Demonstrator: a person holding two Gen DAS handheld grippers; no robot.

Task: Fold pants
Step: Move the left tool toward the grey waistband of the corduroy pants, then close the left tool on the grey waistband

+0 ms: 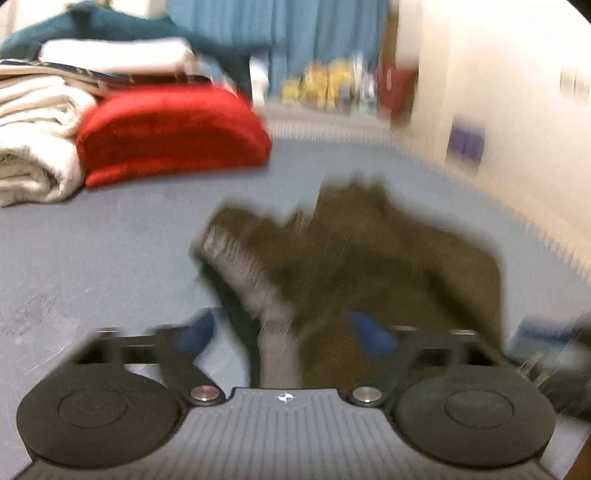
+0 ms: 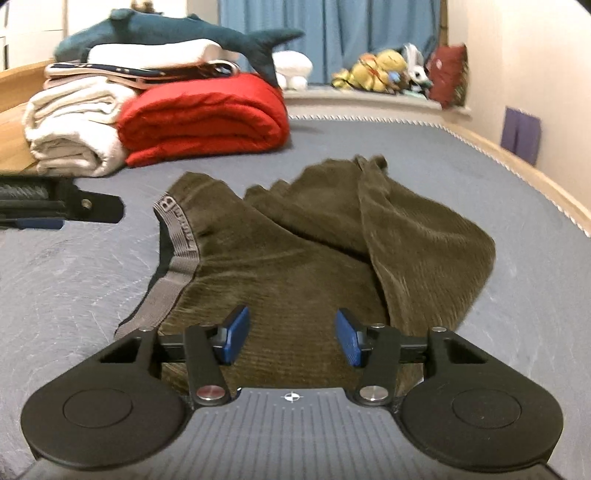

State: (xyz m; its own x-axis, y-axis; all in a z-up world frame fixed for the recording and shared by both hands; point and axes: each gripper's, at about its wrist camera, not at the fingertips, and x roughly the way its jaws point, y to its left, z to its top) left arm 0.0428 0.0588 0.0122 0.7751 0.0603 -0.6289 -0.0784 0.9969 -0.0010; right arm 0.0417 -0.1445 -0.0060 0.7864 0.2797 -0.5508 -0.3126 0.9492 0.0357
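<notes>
Olive corduroy pants [image 2: 295, 258] with a grey elastic waistband [image 2: 181, 254] lie crumpled on the grey-blue bed sheet [image 2: 74, 280]. One leg is thrown over the other toward the right. My right gripper [image 2: 291, 338] hovers open just above the near part of the pants, and its blue pads [image 2: 234, 338] stand apart on either side of the cloth. The left wrist view is motion-blurred. There my left gripper [image 1: 284, 332] is open over the pants [image 1: 388, 258], with the waistband [image 1: 273, 332] running between its pads untouched. The left gripper [image 2: 40, 210] also shows at the left edge of the right wrist view.
A folded red blanket [image 2: 203, 118] and folded white blankets [image 2: 74, 129] are stacked at the back left, topped by a plush shark [image 2: 166, 33]. Plush toys [image 2: 380, 70] sit on the sill under a blue curtain. The bed edge [image 2: 535, 188] and wall run along the right.
</notes>
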